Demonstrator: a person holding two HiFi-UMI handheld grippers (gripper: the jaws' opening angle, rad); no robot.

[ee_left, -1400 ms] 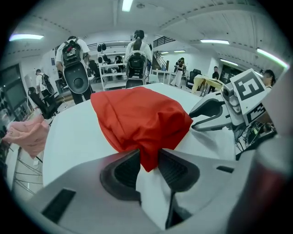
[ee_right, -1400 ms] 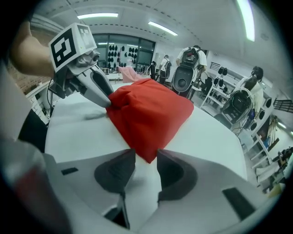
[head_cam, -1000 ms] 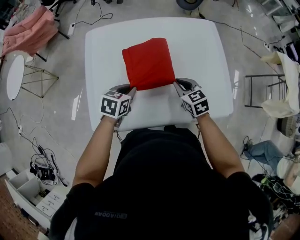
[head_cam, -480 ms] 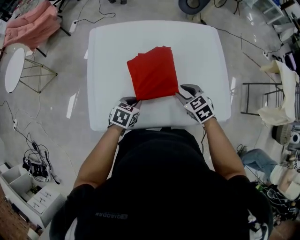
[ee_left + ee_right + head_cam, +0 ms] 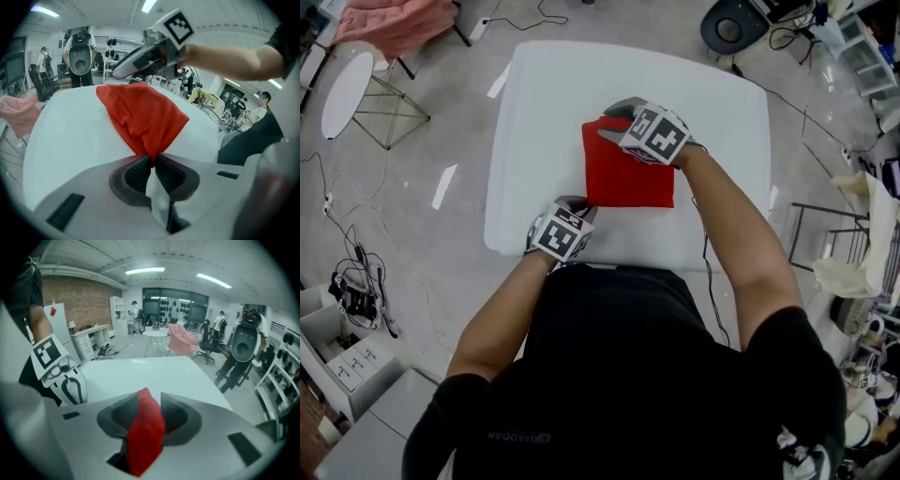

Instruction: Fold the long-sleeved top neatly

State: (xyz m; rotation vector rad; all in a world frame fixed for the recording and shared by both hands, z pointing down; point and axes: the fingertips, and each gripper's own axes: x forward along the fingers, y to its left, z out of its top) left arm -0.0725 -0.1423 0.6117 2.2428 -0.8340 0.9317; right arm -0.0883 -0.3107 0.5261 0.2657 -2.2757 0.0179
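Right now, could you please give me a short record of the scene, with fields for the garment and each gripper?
garment: red top, folded, lying on the white table
left gripper: shut on the top's near corner
right gripper: at the top's far corner; jaws have just been opening, its cloth between them, not clamped

**Folded top mid-surface, a gripper at each left corner**

The folded top (image 5: 630, 178) lay on the surface (image 5: 544, 103), about its middle. The left gripper (image 5: 578, 201) sat at the top's near-left corner, its jaws pinched on that corner. The right gripper (image 5: 606, 122) reached across the top to its far-left corner. Its jaws had just been opening, with cloth between them. A round side table (image 5: 345, 92) stood on the floor, left of the surface.
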